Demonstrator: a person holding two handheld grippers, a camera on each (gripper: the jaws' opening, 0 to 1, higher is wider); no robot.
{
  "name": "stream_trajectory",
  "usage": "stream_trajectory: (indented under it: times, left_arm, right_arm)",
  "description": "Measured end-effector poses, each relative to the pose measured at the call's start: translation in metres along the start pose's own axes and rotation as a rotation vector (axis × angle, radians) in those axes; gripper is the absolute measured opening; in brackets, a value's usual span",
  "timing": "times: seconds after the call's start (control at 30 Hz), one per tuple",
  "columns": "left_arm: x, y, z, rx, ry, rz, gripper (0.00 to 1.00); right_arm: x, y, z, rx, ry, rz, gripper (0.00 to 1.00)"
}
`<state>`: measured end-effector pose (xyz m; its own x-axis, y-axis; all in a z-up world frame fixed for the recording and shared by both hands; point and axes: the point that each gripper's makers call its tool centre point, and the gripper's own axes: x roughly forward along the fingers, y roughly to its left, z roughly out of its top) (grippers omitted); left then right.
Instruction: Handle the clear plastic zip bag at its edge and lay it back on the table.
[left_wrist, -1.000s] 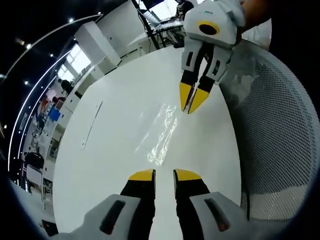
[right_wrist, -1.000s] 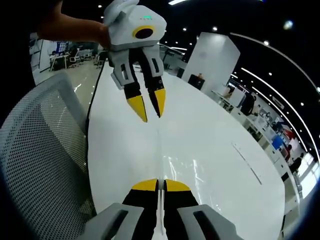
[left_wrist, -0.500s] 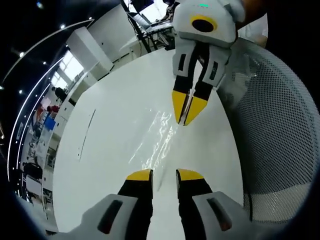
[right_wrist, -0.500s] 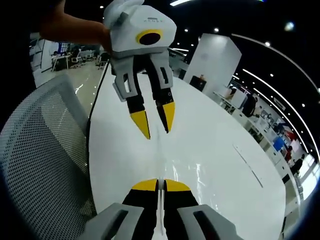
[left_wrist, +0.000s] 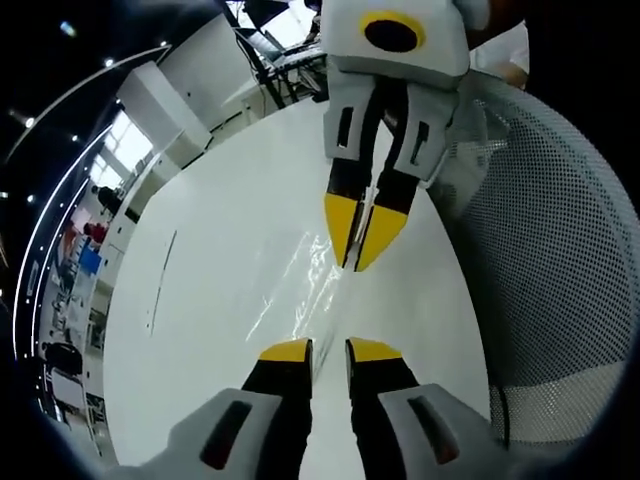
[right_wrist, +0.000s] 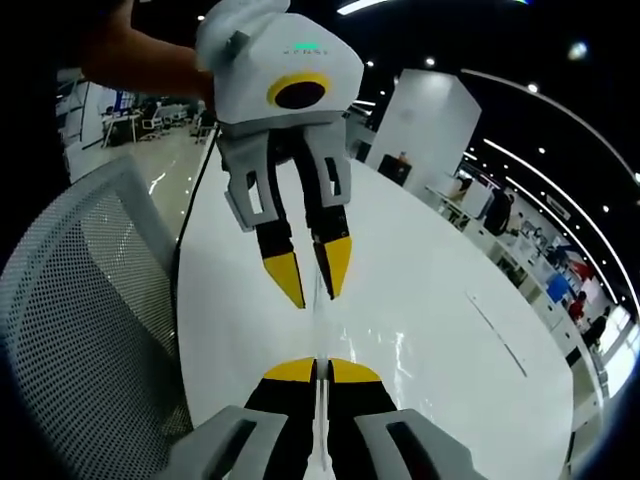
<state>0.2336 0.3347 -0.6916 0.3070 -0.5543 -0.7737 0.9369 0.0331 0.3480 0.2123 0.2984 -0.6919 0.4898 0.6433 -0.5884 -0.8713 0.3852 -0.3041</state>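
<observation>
The clear plastic zip bag (left_wrist: 312, 292) glints over the white table (left_wrist: 210, 270), and its thin top edge is held up between the two grippers. My right gripper (right_wrist: 321, 368) is shut on that edge; in the left gripper view it (left_wrist: 357, 250) comes down from above with its yellow tips almost together. My left gripper (left_wrist: 328, 348) stands open with a narrow gap. In the right gripper view it (right_wrist: 312, 285) faces me close by, its tips either side of the bag's raised edge (right_wrist: 321, 318). The rest of the bag (right_wrist: 400, 350) trails to the right over the table.
A grey mesh chair back (left_wrist: 560, 260) stands at the table's near edge, also seen as mesh chair (right_wrist: 80, 300). A thin slot line (left_wrist: 160, 285) runs along the table further out. A person's forearm (right_wrist: 150, 65) holds the left gripper. Office desks lie beyond.
The two grippers have drawn closer together along the bag's edge. The left gripper's jaws have narrowed slightly. The right gripper stays shut on the edge.
</observation>
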Motion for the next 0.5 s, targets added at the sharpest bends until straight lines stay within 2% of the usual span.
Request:
stream_trajectory:
  times: [0.13, 0.33, 0.5]
  left_arm:
    - [0.0029, -0.0029, -0.0036, 0.016, 0.017, -0.013, 0.01]
    - [0.0055, -0.0080, -0.0065, 0.011, 0.028, -0.040, 0.00]
    - [0.0051, -0.0083, -0.0073, -0.002, 0.030, -0.034, 0.00]
  right_arm:
    - [-0.0001, 0.0003, 0.0003, -0.003, -0.001, 0.003, 0.00]
    - [-0.0008, 0.0007, -0.0005, 0.000, -0.002, 0.005, 0.00]
    - [-0.0010, 0.0007, -0.0017, 0.001, -0.001, 0.002, 0.00]
